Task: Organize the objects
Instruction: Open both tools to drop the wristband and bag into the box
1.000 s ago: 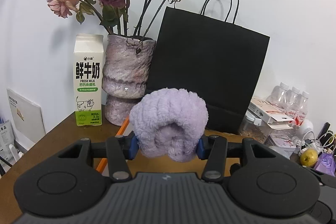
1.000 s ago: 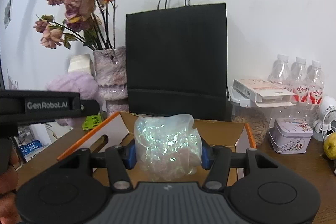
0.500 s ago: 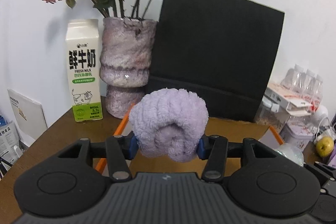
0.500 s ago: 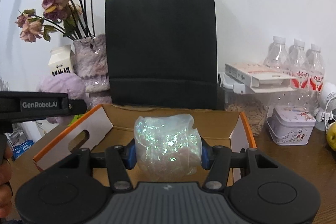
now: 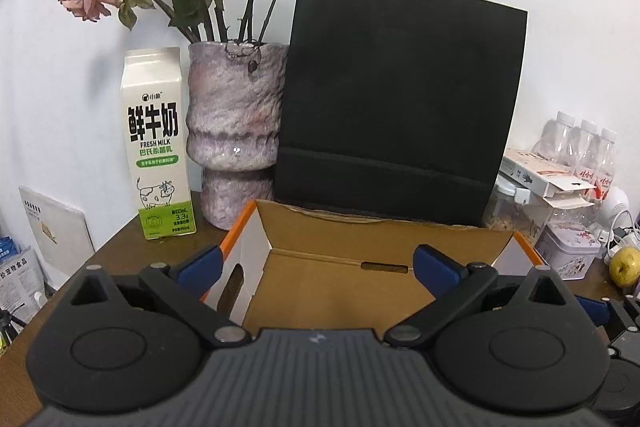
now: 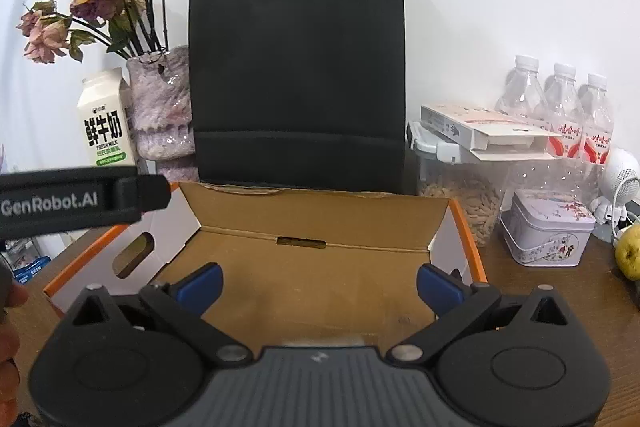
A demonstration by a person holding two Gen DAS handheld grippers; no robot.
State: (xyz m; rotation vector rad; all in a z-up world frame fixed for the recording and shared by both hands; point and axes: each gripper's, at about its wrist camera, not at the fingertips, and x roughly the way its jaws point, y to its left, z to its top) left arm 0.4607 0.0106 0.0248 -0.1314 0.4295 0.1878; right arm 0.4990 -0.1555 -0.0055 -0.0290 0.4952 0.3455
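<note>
both hand-held grippers, left point(image 5: 316, 263) and right point(image 6: 318, 283), just opened, empty, over cardboard box point(image 6: 320, 215).

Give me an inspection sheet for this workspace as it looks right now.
Surface: brown wooden table.
Job's things: open cardboard box, no contents visible.
Clutter: milk carton, vase, black paper bag, water bottles, tin, yellow-green fruit.
Grippers: left tool and right tool open, jaws just opened, nothing between them.
Cables: white cord at right edge.
Surroundings: white wall.
</note>
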